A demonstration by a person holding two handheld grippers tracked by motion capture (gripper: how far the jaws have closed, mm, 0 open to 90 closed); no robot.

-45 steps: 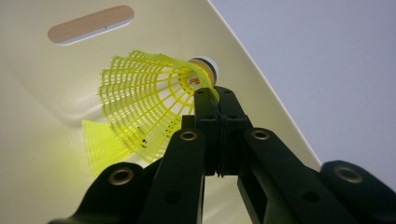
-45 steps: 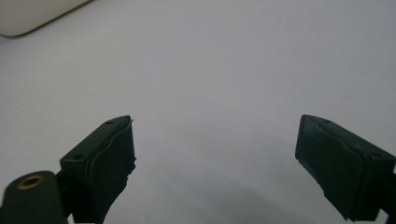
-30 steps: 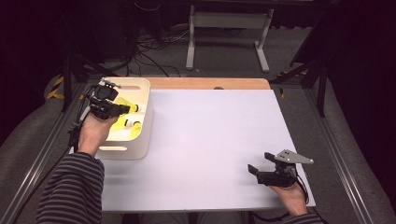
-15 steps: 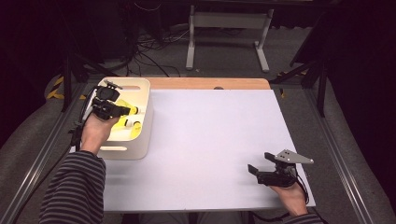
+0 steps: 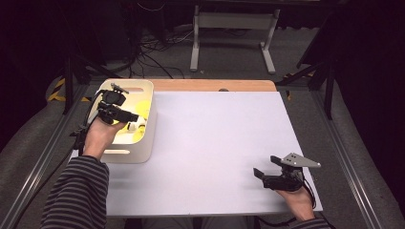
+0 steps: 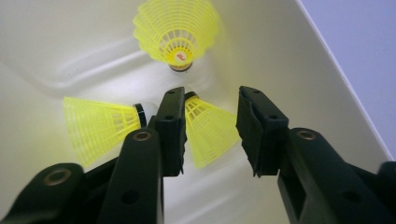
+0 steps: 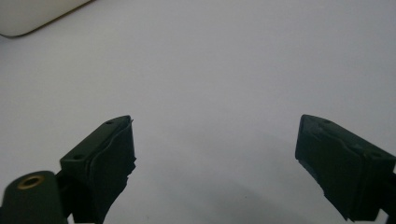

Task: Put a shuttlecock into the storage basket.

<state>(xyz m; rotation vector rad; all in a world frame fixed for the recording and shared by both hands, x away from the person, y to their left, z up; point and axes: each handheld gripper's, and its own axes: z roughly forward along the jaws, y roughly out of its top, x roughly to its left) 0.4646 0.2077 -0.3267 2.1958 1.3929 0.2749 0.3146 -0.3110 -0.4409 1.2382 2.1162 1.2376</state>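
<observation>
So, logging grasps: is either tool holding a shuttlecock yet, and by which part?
Nothing is held. The left tool is open, straddling a shuttlecock's skirt; the right tool is open.

In the left gripper view, one jaw of the left gripper (image 6: pixel 210 135) covers the cork of the middle shuttlecock (image 6: pixel 210 130). The bin (image 7: pixel 32 16) (top-left corner of the right gripper view) is cut off by the edge.

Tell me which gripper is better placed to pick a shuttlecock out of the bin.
Left. The left gripper is already inside the white bin, jaws open around a yellow shuttlecock. The right gripper sits open over bare table, far from the bin.
</observation>
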